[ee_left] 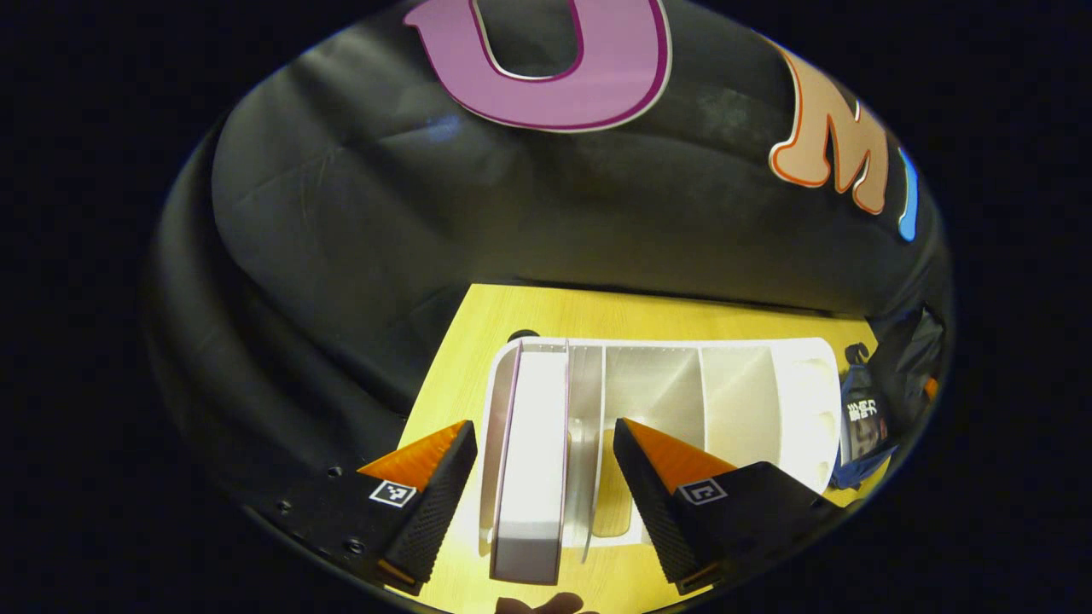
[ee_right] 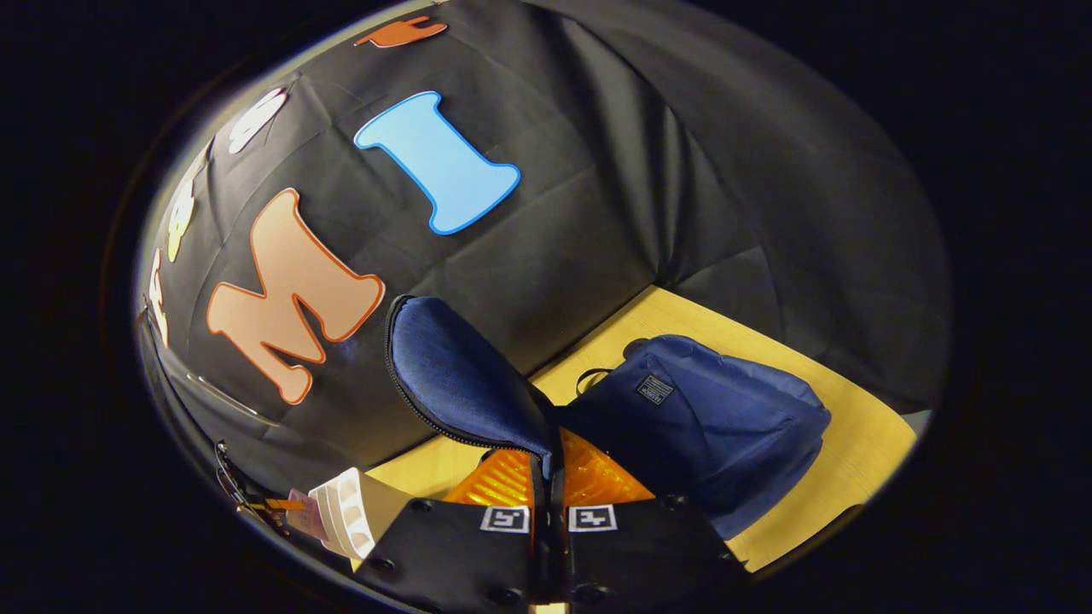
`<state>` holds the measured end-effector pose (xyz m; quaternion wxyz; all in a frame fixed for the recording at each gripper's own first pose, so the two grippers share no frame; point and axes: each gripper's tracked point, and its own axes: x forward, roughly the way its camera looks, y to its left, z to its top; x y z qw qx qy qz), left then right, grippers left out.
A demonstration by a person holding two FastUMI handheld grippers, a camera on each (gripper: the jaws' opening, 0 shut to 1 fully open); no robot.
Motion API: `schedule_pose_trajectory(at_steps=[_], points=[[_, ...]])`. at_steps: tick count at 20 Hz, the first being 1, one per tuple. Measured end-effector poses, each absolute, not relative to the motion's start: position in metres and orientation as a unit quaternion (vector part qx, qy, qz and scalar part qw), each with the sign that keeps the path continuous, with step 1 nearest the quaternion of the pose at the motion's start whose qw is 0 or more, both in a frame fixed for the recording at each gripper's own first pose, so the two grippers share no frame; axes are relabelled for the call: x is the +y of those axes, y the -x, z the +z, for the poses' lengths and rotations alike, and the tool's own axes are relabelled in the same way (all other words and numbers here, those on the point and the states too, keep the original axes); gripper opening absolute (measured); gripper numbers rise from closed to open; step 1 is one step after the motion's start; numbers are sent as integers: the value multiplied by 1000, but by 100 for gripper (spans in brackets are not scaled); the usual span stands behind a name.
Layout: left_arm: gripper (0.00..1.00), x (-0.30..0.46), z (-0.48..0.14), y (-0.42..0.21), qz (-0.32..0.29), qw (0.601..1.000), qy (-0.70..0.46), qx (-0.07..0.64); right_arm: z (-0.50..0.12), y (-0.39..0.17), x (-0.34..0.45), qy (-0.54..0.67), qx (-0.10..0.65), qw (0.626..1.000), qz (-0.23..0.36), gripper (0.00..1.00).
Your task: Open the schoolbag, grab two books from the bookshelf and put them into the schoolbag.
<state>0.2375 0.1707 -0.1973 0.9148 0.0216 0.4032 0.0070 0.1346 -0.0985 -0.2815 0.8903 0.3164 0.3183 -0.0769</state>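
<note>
The right gripper (ee_right: 547,477) has its jaws closed tight on the edge of the schoolbag's flap (ee_right: 461,375), holding it lifted off the blue schoolbag (ee_right: 699,426) — the bag lies on the yellow tabletop (ee_right: 853,443), and the opening step looks done or nearly so. Left of the bag stands the white bookshelf (ee_left: 734,392). The left gripper (ee_left: 546,465) hovers above it, jaws spread wide to either side of a white book (ee_left: 533,443) standing in the shelf's far slot from the bag — touching nothing. One book is visible in the shelf; whether any book is inside the bag cannot be told.
</note>
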Motion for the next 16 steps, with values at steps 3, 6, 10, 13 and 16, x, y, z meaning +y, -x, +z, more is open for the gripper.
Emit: schedule_pose_trajectory(at_steps=[3, 6, 10, 13, 16], points=[[93, 176, -207, -238, 8, 905, -21, 424, -281, -135, -100, -316, 317, 891, -78, 3], [83, 176, -214, -238, 7, 900, -17, 436, -280, -135, -103, -316, 317, 891, -82, 3], [57, 178, -223, -230, 8, 887, -15, 461, -279, -136, -104, -317, 316, 890, -84, 3], [36, 176, -224, -226, 4, 881, -21, 472, -279, -136, -103, -317, 316, 890, -84, 0], [35, 177, -223, -226, 5, 881, -15, 473, -278, -136, -103, -318, 315, 890, -85, 0]])
